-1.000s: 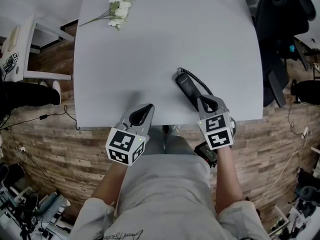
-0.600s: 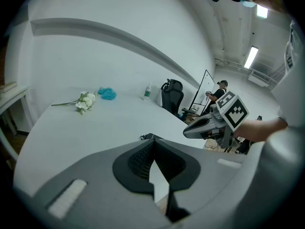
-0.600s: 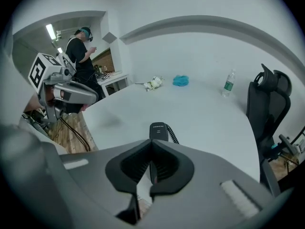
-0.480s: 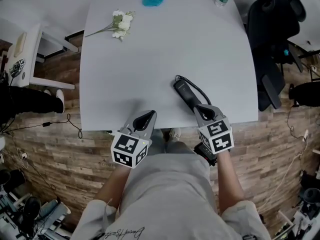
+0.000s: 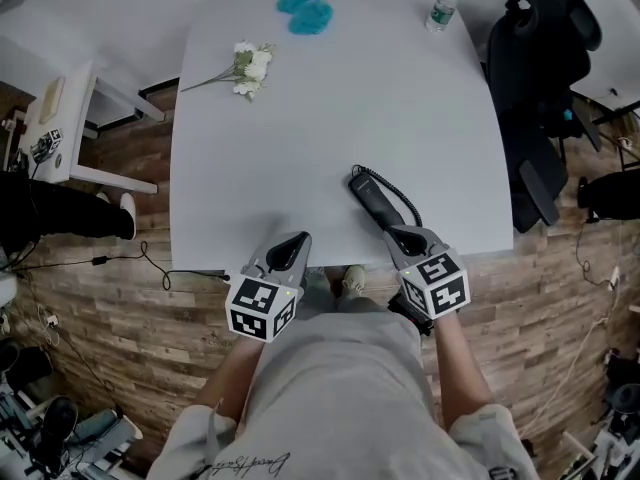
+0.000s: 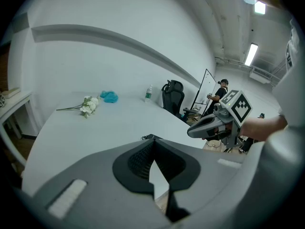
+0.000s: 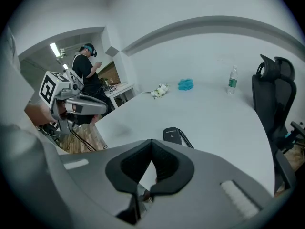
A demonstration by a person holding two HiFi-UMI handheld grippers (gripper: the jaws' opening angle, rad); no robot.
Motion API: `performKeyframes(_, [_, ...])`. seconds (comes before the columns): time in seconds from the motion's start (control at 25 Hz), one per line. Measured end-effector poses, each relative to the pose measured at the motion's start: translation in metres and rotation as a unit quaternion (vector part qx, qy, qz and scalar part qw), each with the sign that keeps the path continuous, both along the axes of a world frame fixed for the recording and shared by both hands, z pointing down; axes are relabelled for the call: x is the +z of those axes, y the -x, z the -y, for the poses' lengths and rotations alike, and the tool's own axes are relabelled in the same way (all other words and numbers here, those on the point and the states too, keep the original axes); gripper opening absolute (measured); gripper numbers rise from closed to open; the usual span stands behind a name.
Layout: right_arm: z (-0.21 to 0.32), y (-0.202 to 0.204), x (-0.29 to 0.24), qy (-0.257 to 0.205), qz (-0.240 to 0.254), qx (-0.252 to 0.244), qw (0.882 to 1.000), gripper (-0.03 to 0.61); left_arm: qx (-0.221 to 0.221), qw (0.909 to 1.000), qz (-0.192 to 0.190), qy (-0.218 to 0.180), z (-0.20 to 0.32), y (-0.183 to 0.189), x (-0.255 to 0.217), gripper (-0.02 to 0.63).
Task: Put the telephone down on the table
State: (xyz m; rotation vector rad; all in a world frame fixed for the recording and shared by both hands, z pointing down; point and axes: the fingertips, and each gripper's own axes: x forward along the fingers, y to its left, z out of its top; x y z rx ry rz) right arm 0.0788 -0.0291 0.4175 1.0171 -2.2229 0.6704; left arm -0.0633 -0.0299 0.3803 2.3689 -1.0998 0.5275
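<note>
Head view: phone (image 5: 372,195) lies flat on worktop (image 5: 330,118), long axis 11-to-5 o'clock. Right claw (image 5: 413,238) at its 5 o'clock end, left claw (image 5: 290,250) farther.
Left gripper view: jaws together, empty.
Right gripper view: jaws together, empty; phone at 12 o'clock.

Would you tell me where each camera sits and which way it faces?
Head view: on the person's head, looking steeply down at the white table; shows both forearms, left hand-held gripper, right hand-held gripper.
Left gripper view: rides that gripper, faces across the table; its shut jaws show.
Right gripper view: rides that gripper, faces the black corded telephone handset; its shut jaws show.
Shared: both gripper views show the white flowers.
</note>
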Motion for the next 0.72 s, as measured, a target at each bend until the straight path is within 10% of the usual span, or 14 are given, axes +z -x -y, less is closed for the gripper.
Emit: performKeyframes(0.72, [0.004,-0.004,-0.011,-0.013,0.016,0.006,1.000,0.006,0.008,0.9999,0.004,0.003,-0.011,-0.008,0.002,0.015])
